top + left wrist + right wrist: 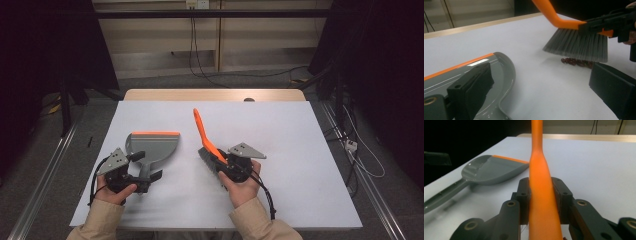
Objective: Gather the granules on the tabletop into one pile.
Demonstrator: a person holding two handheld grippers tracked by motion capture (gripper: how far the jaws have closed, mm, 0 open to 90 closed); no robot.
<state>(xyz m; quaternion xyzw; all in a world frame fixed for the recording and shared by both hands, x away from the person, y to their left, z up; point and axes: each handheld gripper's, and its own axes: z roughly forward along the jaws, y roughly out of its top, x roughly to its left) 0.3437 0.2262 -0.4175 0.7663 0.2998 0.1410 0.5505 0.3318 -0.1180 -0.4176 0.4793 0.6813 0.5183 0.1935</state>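
I am working in what looks like a lab or recording room, not a home. My table (300,125) is a plain white sheet on a wooden top, standing alone on a grey floor (55,150). Black curtains (45,45) hang at both sides and shut the space in. Ahead of me is a pale panelled wall (160,35) with a socket (196,4) near its top, and black cables (200,65) drop from it and run across the floor. A metal rail (42,175) lies along the floor at my left, and more wires (360,150) trail at my right.
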